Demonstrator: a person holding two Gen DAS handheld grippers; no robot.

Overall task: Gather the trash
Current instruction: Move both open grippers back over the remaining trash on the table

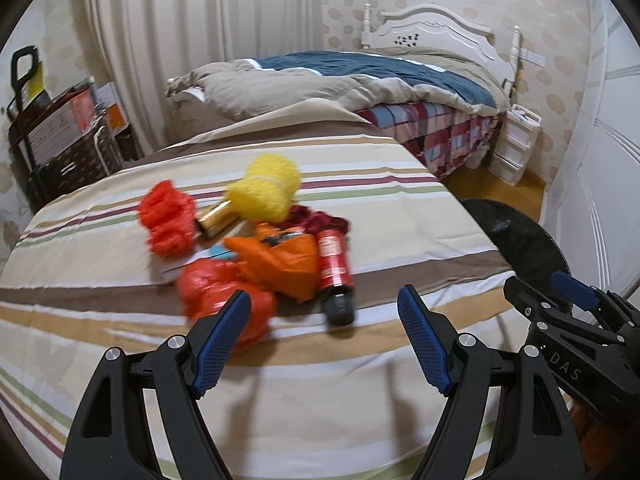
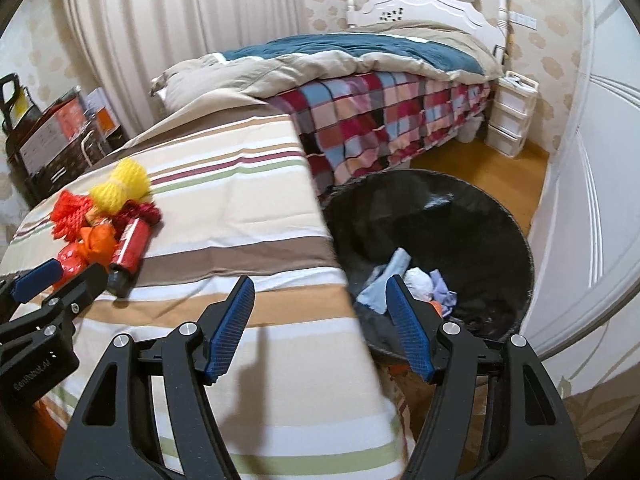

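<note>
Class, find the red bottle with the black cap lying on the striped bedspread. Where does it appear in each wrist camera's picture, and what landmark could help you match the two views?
Left wrist view: the red bottle lies just right of centre, cap toward the camera, beside the orange bag.
Right wrist view: the red bottle sits at the left, at the right edge of the trash pile.
Shared landmark: the white headboard.

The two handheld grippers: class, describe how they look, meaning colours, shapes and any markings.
Both the left gripper and right gripper have black angular frames with cut-out openings, silver round pivot bolts, and long blue textured finger pads. Pale lettering marks each body, only partly readable. No cables, hands or sleeves show.
</note>
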